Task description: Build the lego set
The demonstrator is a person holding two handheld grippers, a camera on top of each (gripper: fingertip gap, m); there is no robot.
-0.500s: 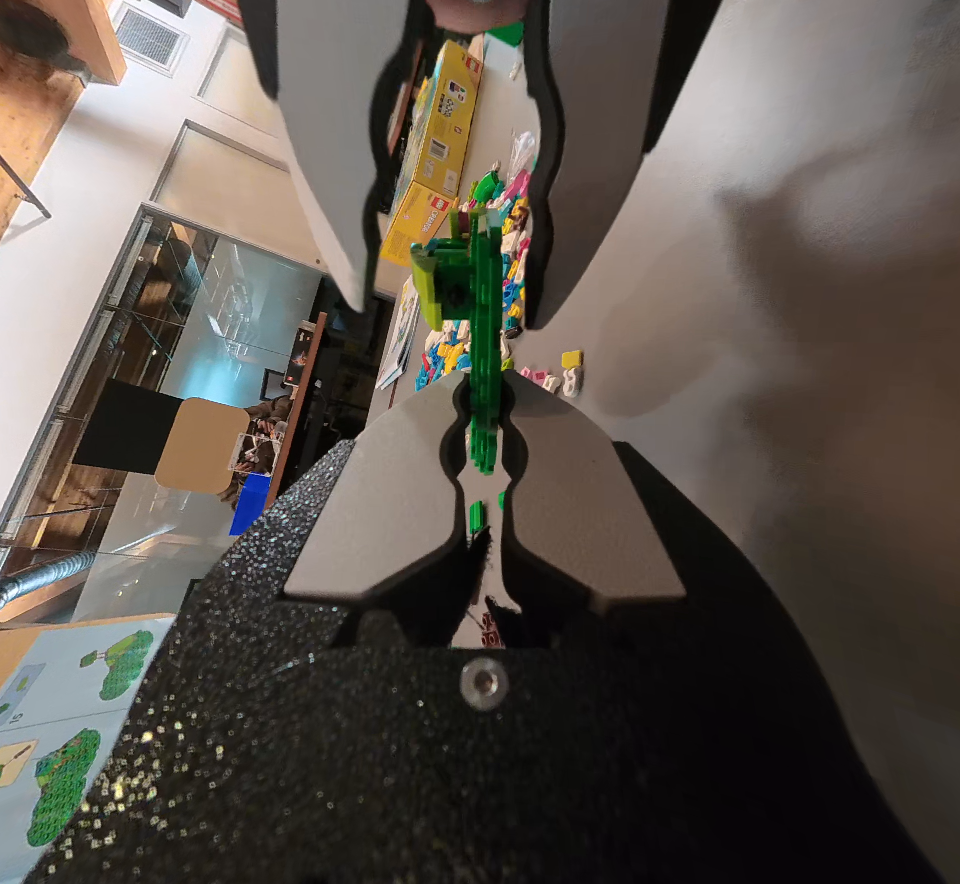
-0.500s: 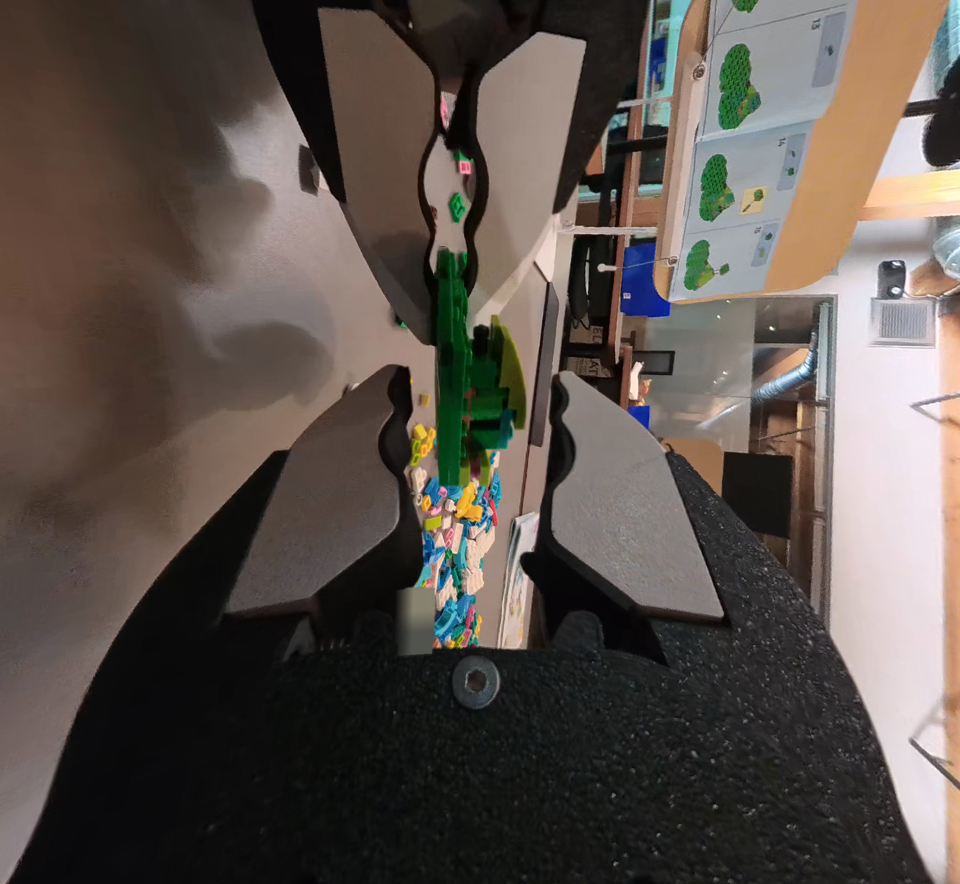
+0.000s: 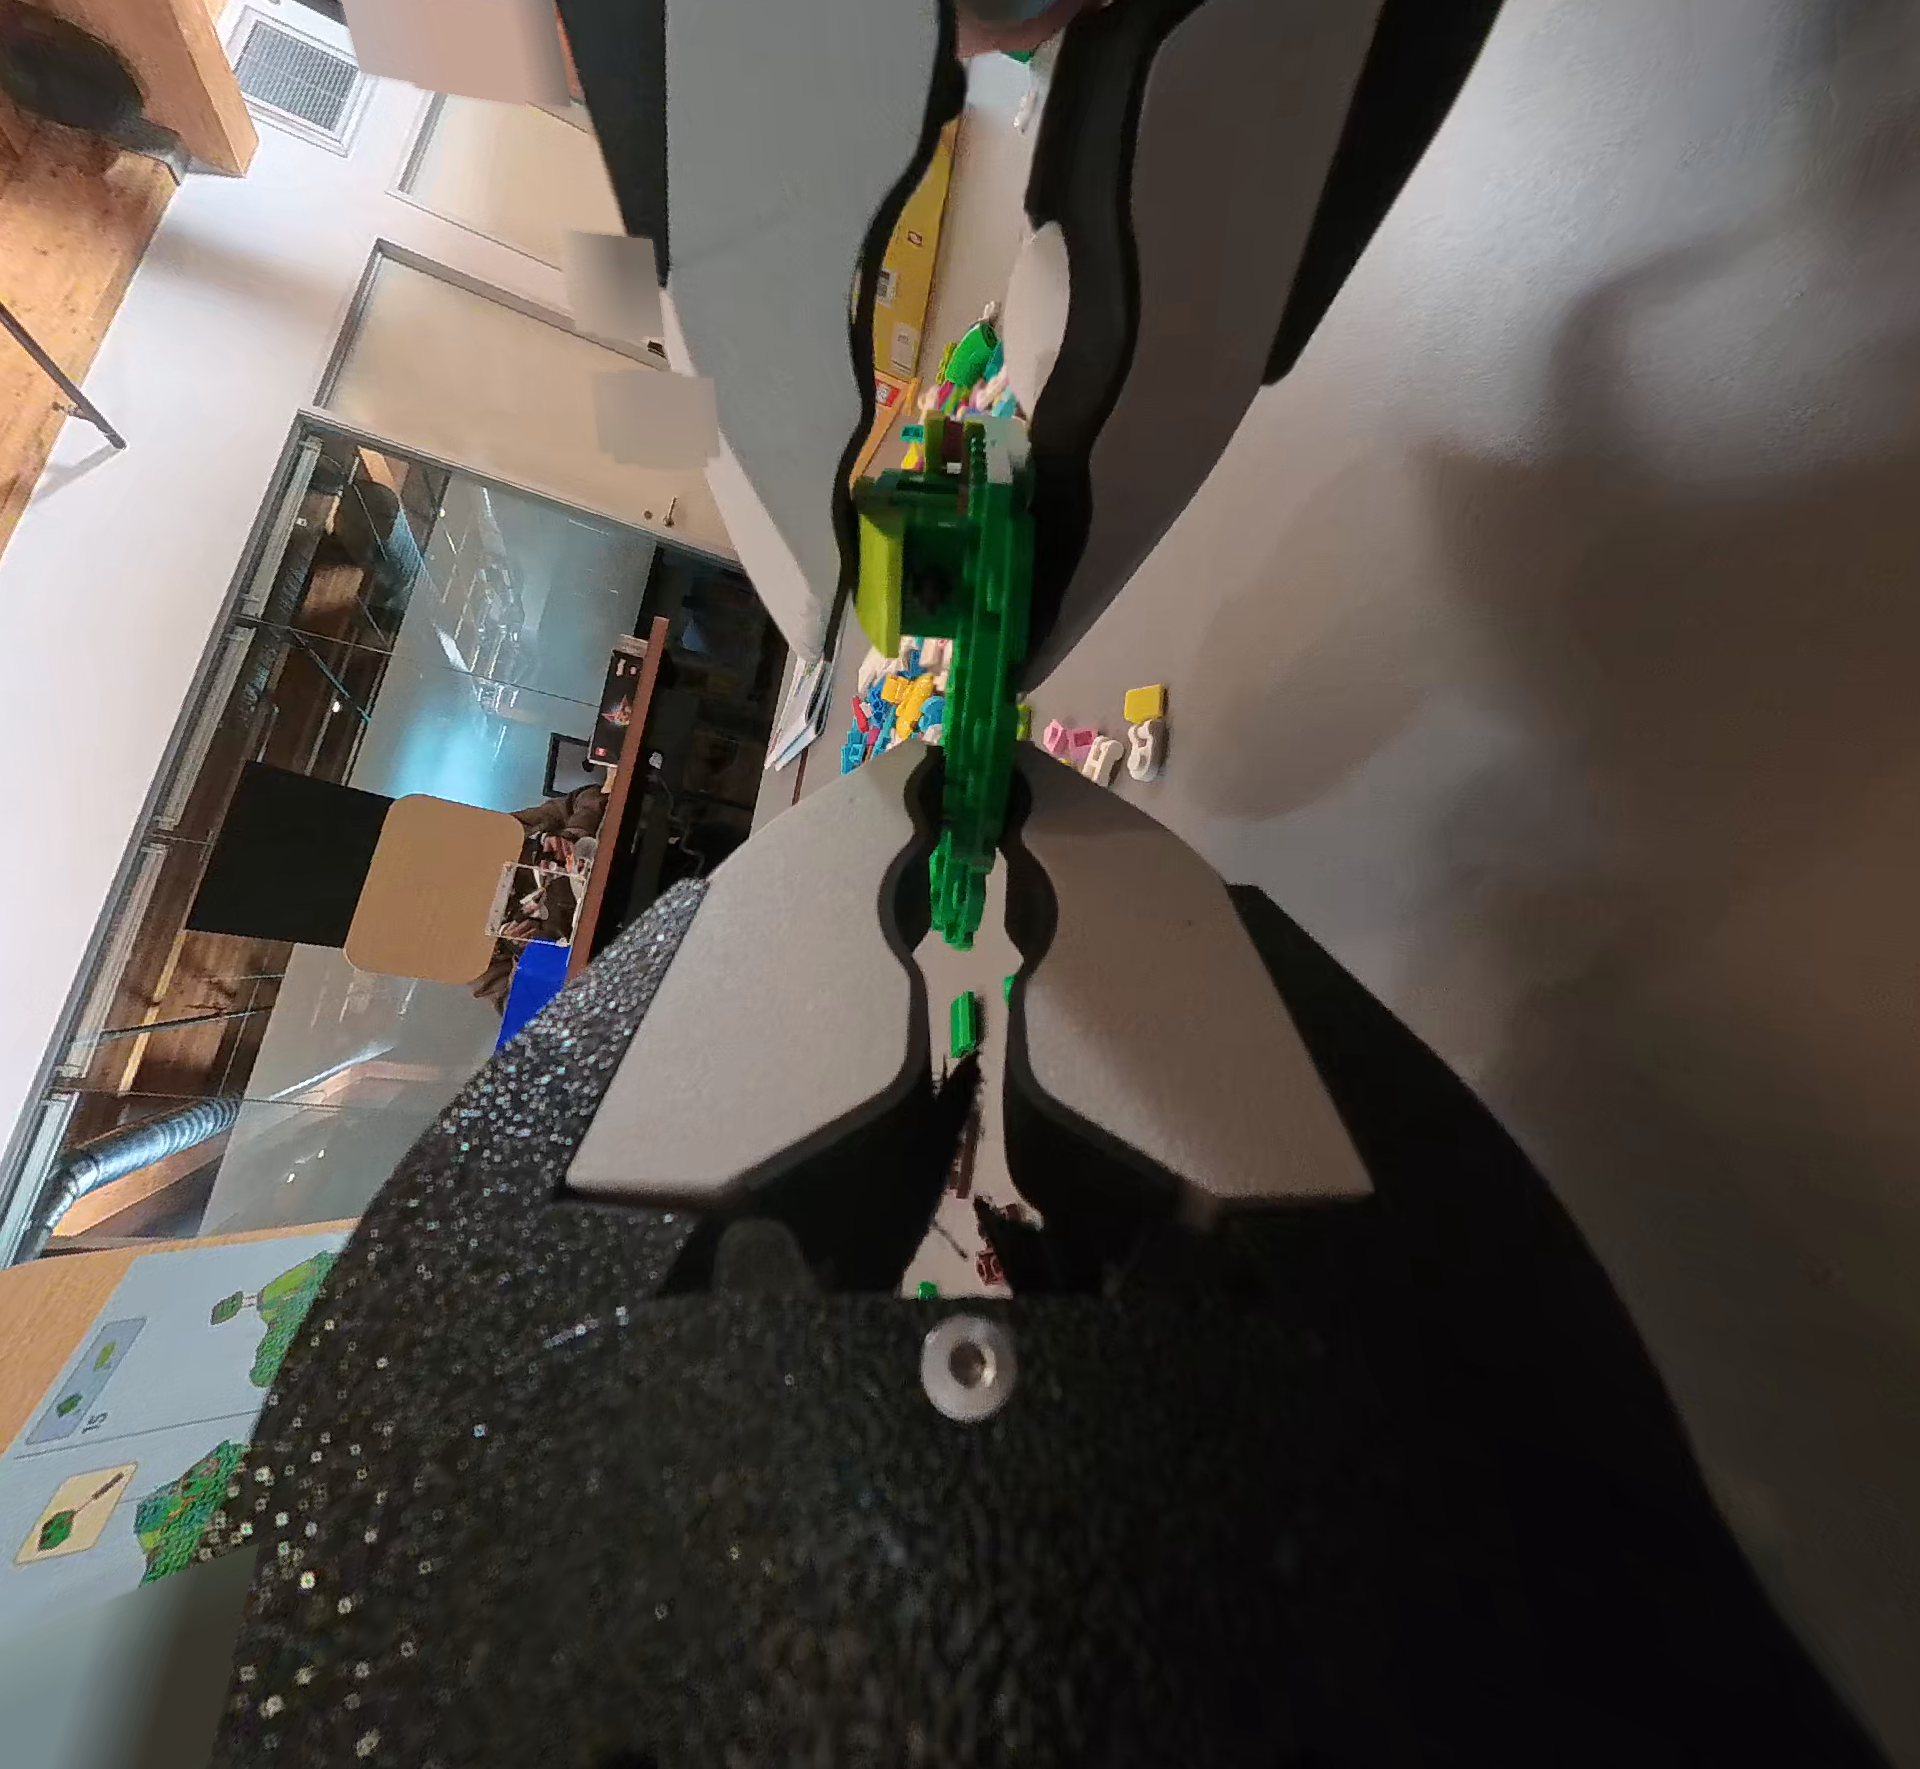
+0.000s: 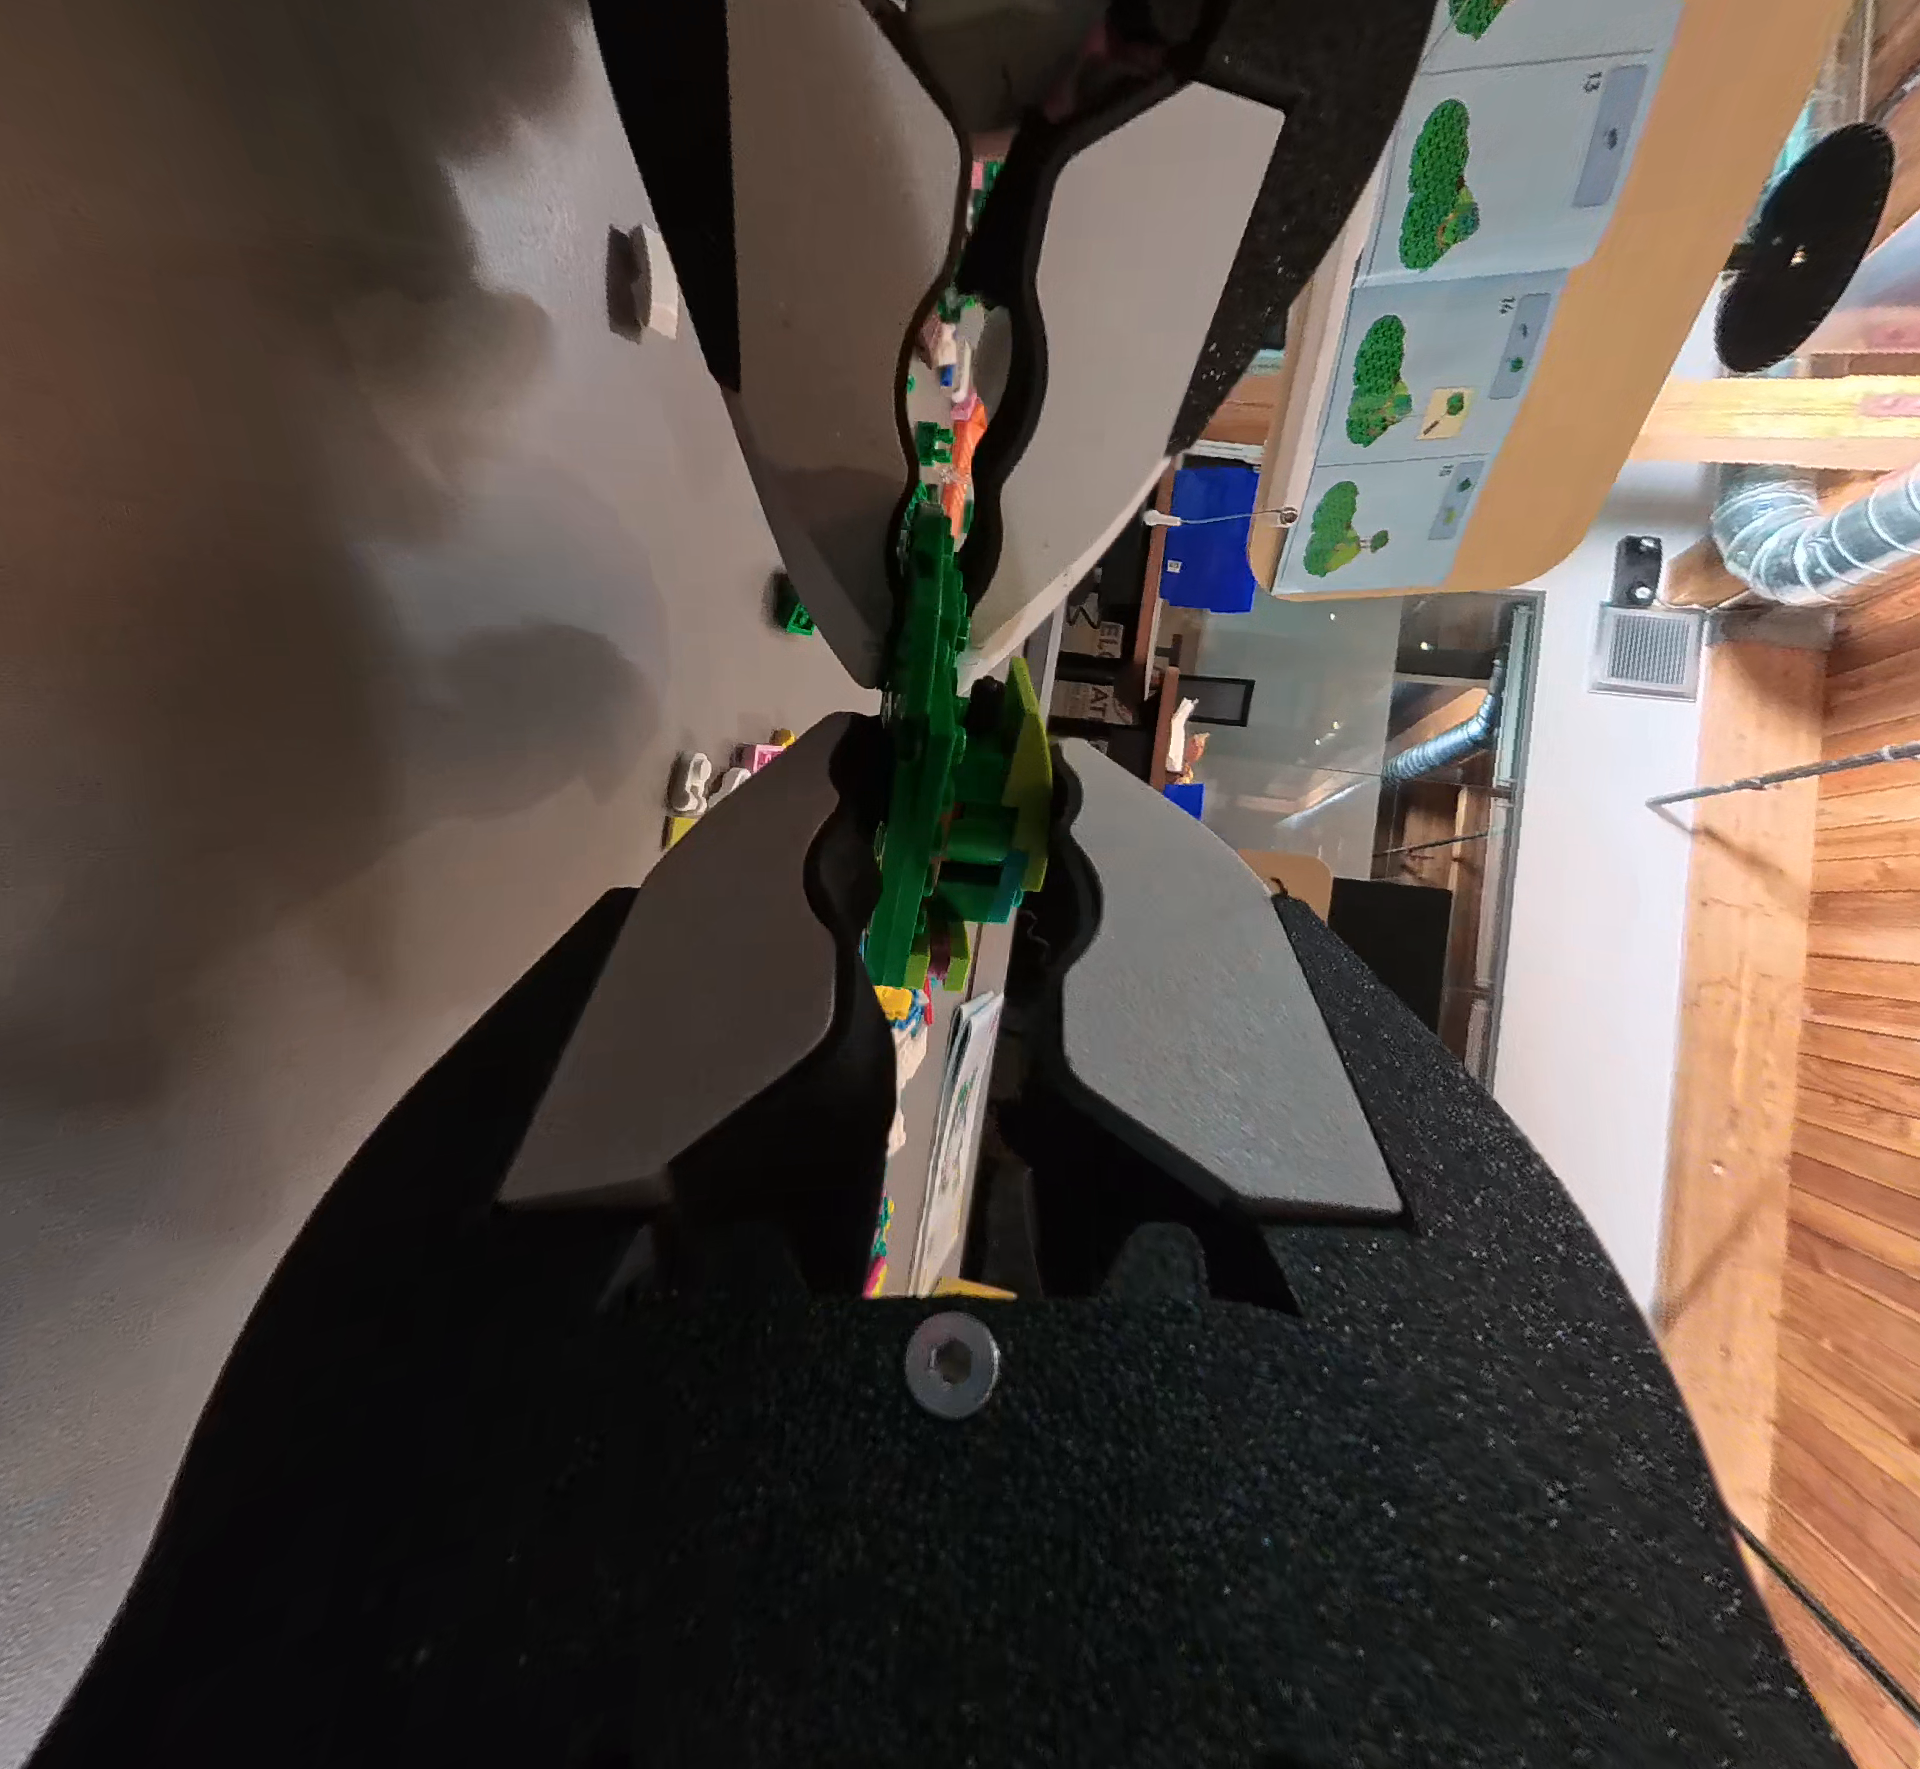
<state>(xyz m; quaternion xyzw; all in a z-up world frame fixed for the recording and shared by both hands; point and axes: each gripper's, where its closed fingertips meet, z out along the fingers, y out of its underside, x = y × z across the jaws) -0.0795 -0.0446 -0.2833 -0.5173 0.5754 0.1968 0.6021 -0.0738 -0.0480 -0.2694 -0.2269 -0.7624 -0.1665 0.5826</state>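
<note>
Fingers of the left gripper (image 3: 971, 826) clamp the plate (image 3: 982, 680) edge-on; right gripper (image 4: 951, 846) closes around its leaf (image 4: 1023, 774), likely seating it.

A grey tabletop (image 3: 1621, 576) fills the right of the left wrist view, with a white wall (image 3: 125, 514) and a glass partition (image 3: 436, 639) at left. In the right wrist view, wood panelling (image 4: 1860, 1044) covers the right edge, and a silver duct (image 4: 1808, 535) and a wall vent (image 4: 1647, 651) sit upper right.
</note>
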